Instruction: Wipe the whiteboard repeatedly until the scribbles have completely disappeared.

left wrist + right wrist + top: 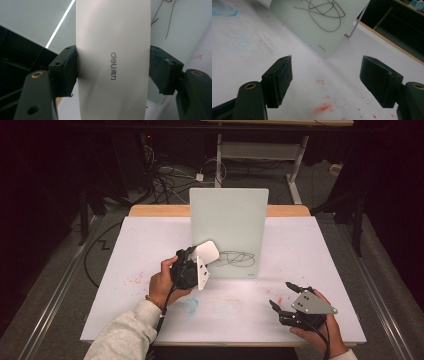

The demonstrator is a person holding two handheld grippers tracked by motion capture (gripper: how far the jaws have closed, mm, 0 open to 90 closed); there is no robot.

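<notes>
I see the table [150, 240] taking up the middle of the high view, its white top marked with red specks at lower left and lower right and a blue smear near the bottom centre. On it, at centre frame, stands the board [229, 220], a pale glass panel tilted back on a thin wire stand, with a dark scribble [235, 259] across its lower part. In my right gripper view the board [312, 22] sits in the upper middle, the scribble [324, 12] on it, and red stains on the table [249, 50] lie in the lower centre between the jaws.

My left gripper [192, 265] is left of centre in the high view, just in front of the board's lower left corner. Its jaws are clamped on the eraser [206, 252], a white rounded block that points up and right towards the scribble; I cannot tell whether it touches the board. In my left gripper view the eraser [112, 60] runs up the middle of the frame, pinched on both long sides by the pads, with grey lettering on its face.

My right gripper [285, 297] rests low at the lower right of the high view, well apart from the board, its jaws spread wide with nothing between them.
</notes>
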